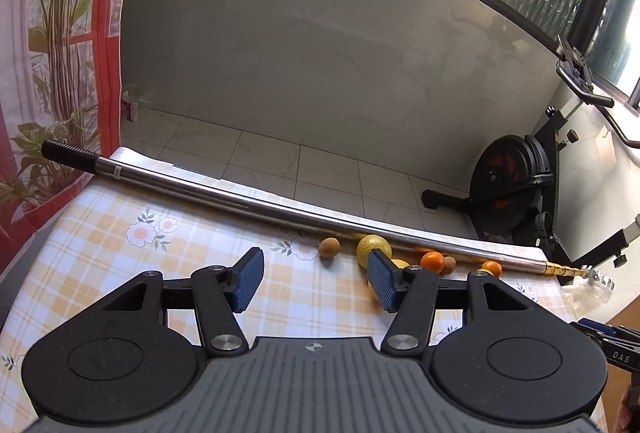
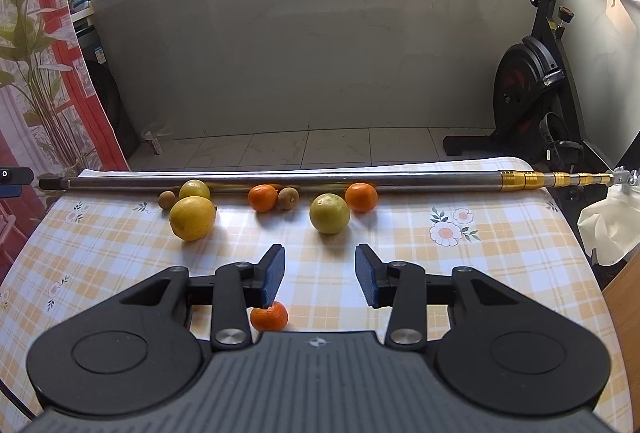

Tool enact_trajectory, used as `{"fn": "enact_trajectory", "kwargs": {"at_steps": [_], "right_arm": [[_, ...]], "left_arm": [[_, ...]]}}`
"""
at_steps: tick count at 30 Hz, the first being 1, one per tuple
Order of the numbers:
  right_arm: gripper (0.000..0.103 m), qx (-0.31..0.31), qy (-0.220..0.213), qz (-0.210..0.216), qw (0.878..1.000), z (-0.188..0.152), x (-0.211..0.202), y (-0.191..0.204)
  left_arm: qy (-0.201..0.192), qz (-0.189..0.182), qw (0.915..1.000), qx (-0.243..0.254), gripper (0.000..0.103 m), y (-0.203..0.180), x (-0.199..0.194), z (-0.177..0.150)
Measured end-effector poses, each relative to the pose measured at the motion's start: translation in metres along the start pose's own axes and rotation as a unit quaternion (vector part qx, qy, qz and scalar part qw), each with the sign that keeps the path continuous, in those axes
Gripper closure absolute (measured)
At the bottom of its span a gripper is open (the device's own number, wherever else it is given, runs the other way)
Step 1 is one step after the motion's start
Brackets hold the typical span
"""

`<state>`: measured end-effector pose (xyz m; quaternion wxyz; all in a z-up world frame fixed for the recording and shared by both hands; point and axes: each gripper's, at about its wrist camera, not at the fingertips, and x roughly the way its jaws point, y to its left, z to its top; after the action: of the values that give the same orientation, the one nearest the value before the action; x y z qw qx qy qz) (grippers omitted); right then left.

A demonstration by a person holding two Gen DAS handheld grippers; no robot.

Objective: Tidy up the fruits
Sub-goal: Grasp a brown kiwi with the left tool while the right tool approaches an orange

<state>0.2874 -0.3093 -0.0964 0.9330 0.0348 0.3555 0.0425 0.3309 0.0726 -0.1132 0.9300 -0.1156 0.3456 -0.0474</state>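
Note:
In the right wrist view several fruits lie on the checked tablecloth (image 2: 400, 225) by a metal pole (image 2: 280, 179): two yellow lemons (image 2: 192, 218) (image 2: 195, 189), a greenish citrus (image 2: 329, 213), two tangerines (image 2: 263, 198) (image 2: 361, 197), two small brown fruits (image 2: 166, 199) (image 2: 288, 198). A third tangerine (image 2: 269, 316) lies on the cloth below my open, empty right gripper (image 2: 320, 275). In the left wrist view my left gripper (image 1: 316, 283) is open and empty above the cloth; a brown fruit (image 1: 329, 247), a lemon (image 1: 374, 247) and tangerines (image 1: 432, 262) (image 1: 492, 268) lie ahead.
The pole (image 1: 280, 199) lies across the table's far edge. An exercise bike (image 2: 536, 81) stands on the tiled floor at the right. A floral curtain (image 2: 36, 53) hangs at the left. White plastic (image 2: 608, 225) hangs off the table's right edge.

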Motion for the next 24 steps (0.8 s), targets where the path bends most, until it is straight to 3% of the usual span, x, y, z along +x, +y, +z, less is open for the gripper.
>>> {"fn": "enact_trajectory", "kwargs": {"at_steps": [8,12,15,18,24], "right_arm": [[0.061,0.023,0.01,-0.002,1.0,0.013,0.036,-0.018],[0.061,0.035,0.023,0.0,0.999,0.014,0.054,-0.027],[0.061,0.047,0.03,0.005,0.998,0.012,0.066,-0.034],[0.061,0.057,0.038,0.008,0.998,0.009,0.077,-0.04],[0.061,0.067,0.05,0.008,0.996,0.005,0.093,-0.046]], "left_arm": [[0.023,0.003,0.9995,0.019,0.044,-0.017,0.061,0.012],[0.034,0.018,0.998,0.051,0.051,-0.022,0.097,0.007],[0.039,0.017,0.9951,0.09,0.063,-0.027,0.12,-0.003],[0.035,0.011,0.9913,0.126,0.064,-0.033,0.141,-0.014],[0.037,-0.006,0.9935,0.108,0.064,-0.027,0.173,-0.018]]}}
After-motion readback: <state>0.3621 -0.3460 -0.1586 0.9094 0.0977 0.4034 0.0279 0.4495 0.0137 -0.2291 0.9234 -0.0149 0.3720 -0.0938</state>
